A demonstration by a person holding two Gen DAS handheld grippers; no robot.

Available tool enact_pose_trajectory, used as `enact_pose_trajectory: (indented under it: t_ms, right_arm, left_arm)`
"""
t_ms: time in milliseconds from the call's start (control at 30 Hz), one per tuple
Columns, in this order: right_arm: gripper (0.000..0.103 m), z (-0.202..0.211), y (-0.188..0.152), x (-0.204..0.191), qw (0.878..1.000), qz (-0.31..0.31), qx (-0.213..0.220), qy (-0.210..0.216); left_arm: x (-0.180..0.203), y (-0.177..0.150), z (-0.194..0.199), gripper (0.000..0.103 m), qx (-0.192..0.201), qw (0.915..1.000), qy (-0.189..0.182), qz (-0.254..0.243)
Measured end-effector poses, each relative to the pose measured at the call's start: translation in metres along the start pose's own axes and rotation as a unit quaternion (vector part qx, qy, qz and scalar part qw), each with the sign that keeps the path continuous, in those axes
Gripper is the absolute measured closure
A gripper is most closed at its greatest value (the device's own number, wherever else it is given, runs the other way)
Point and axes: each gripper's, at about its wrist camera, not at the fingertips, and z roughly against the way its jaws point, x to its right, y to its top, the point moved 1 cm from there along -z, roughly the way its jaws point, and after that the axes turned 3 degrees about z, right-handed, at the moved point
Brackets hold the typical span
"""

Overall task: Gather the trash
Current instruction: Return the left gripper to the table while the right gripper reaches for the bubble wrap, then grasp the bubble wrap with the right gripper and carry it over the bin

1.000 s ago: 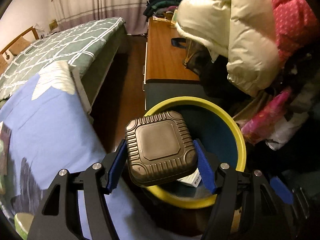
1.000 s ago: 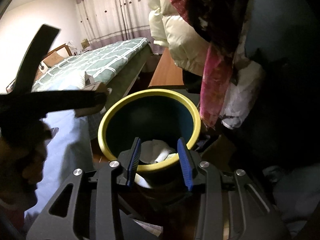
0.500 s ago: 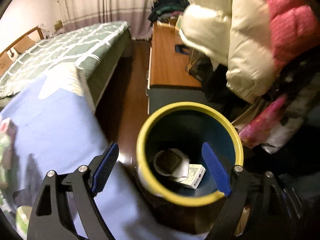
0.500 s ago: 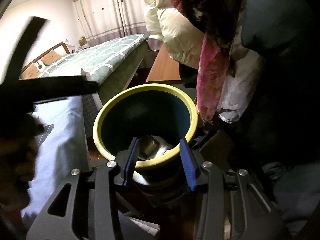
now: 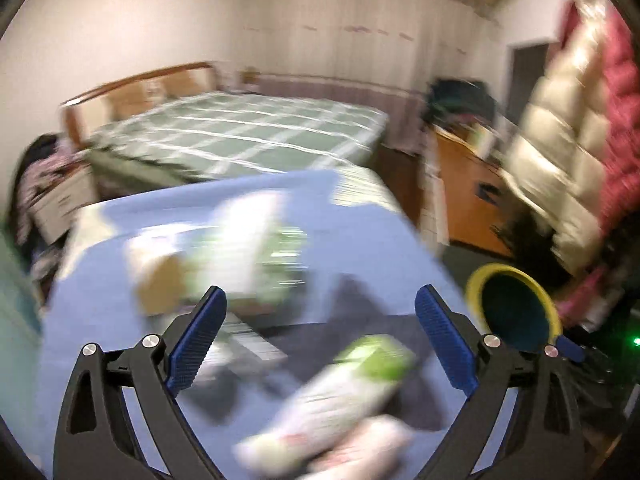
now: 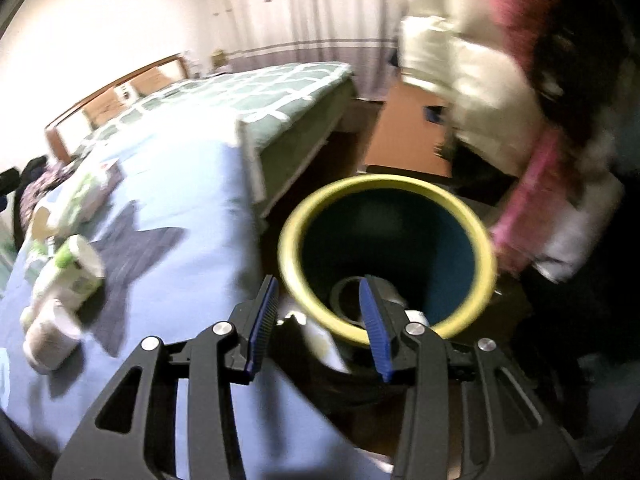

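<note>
The yellow-rimmed blue trash bin [image 6: 386, 256] stands beside the blue-covered table [image 6: 192, 280]; dropped trash lies at its bottom. It also shows in the left wrist view [image 5: 514, 310] at the right. My left gripper [image 5: 320, 336] is open and empty above the table, over a blurred green-and-white packet [image 5: 352, 384] and more blurred wrappers [image 5: 240, 248]. My right gripper [image 6: 318, 320] is open and empty at the bin's near rim. White cups and green-labelled tubs [image 6: 68, 272] lie at the table's left.
A bed with a green checked cover [image 5: 240, 132] stands behind the table. A wooden cabinet [image 5: 464, 184] and hanging coats [image 5: 572, 140] crowd the right side, next to the bin. Both views are motion-blurred.
My left gripper let the black container fall into the bin, opened wide, then swung left over the table. My right gripper backed off and shifted left of the bin.
</note>
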Motion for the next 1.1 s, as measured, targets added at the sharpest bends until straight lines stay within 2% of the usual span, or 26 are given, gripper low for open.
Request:
enact_pose_trajectory:
  t_ms: [100, 200, 267, 300, 433, 600, 767, 1033, 1100]
  right_arm:
    - [0.062, -0.007, 0.009, -0.037, 0.999, 0.031, -0.005, 0.03]
    - [0.062, -0.011, 0.018, -0.075, 0.997, 0.061, -0.003, 0.056]
    - [0.062, -0.011, 0.026, -0.096, 0.995, 0.075, 0.001, 0.073]
    - [0.062, -0.011, 0.03, -0.107, 0.993, 0.081, 0.004, 0.081]
    - [0.062, -0.008, 0.051, -0.147, 0.989, 0.1, 0.021, 0.11]
    - [0.062, -0.017, 0.073, -0.197, 0.982, 0.126, 0.023, 0.137]
    - [0.062, -0.035, 0.088, -0.244, 0.977, 0.147, 0.009, 0.155]
    - [0.062, -0.069, 0.103, -0.295, 0.978, 0.149, -0.021, 0.147]
    - [0.052, -0.081, 0.107, -0.306, 0.978, 0.147, -0.03, 0.142]
  left_arm:
    - [-0.06, -0.006, 0.012, 0.008, 0.016, 0.9976, 0.057, 0.036]
    - [-0.113, -0.013, 0.012, 0.008, 0.02, 0.9909, 0.114, 0.068]
    - [-0.139, -0.019, 0.009, 0.008, 0.027, 0.9863, 0.139, 0.084]
    - [-0.156, -0.022, 0.003, 0.008, 0.027, 0.9819, 0.163, 0.092]
    - [-0.191, -0.032, -0.015, 0.008, 0.029, 0.9718, 0.211, 0.1]
    - [-0.213, -0.042, -0.041, 0.008, 0.017, 0.9644, 0.238, 0.113]
    - [-0.229, -0.05, -0.055, 0.008, 0.003, 0.9624, 0.238, 0.13]
    - [-0.235, -0.052, -0.055, 0.008, 0.001, 0.9612, 0.232, 0.149]
    - [-0.235, -0.053, -0.055, 0.008, 0.003, 0.9612, 0.232, 0.15]
